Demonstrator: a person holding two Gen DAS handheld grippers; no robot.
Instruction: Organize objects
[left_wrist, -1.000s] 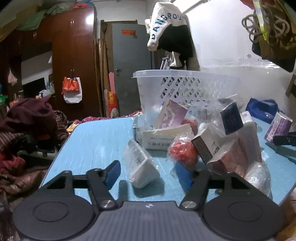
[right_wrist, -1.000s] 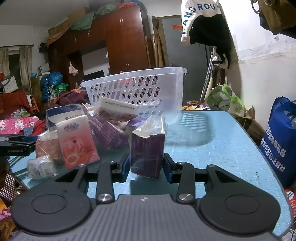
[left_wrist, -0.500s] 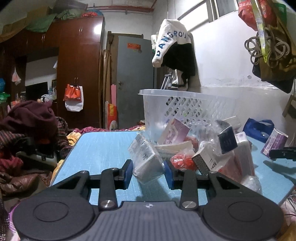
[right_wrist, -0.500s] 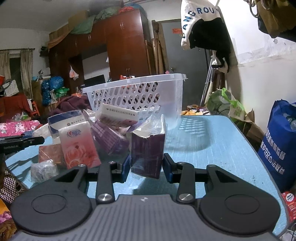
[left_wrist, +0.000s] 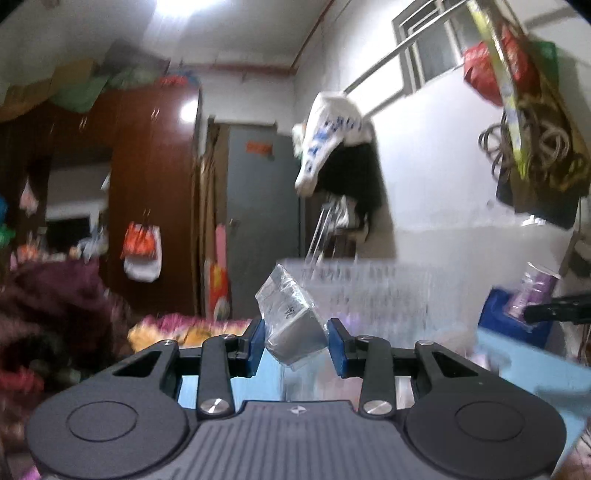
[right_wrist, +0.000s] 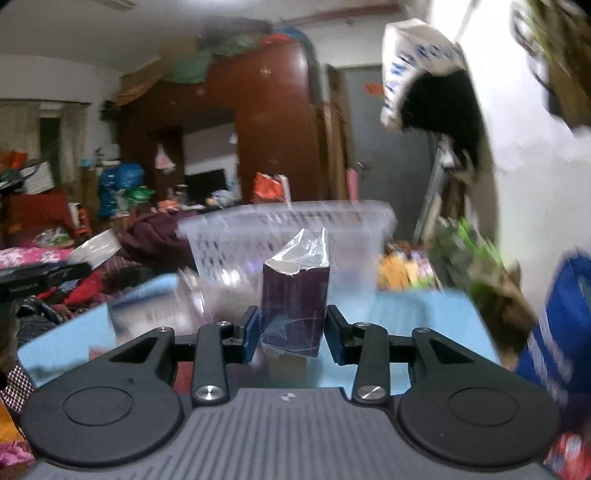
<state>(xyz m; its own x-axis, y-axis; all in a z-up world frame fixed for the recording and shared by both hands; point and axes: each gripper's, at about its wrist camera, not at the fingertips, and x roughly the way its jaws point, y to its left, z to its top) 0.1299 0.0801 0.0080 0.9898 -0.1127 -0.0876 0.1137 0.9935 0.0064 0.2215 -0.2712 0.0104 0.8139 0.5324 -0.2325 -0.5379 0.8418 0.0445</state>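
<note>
Two packs up off the table (right_wrist: 424, 306) at once, one per gripper, both frames smeared with motion. Left gripper (left_wrist: 295, 341) pinching a clear-wrapped white pack (left_wrist: 290, 317), pads pressed on its lower sides, pack tilted with its top corner leaning left and its long axis running up and away from the claw. Right gripper (right_wrist: 290, 338) clamped on a purple pack (right_wrist: 295, 306), held upright, loose film crumpled at its top, long axis near vertical.

Basket (right_wrist: 288, 229) dead ahead of both claws and beyond the packs. From the right view, rim showing just above the purple pack's top, so likely not yet high enough to pass over the wall. From the left view, basket (left_wrist: 373, 284) ahead and to the right, rim about level with the white pack's upper corner.

Judging by how large the basket looms in each view, hard to say which hand sits nearer; blur hides the gap. Next move probably more lift, then forward over the rim, then release. Risk: tilted white pack gripped low, apt to pivot or slip; loose wrap on the purple one giving the pads a soft hold
</note>
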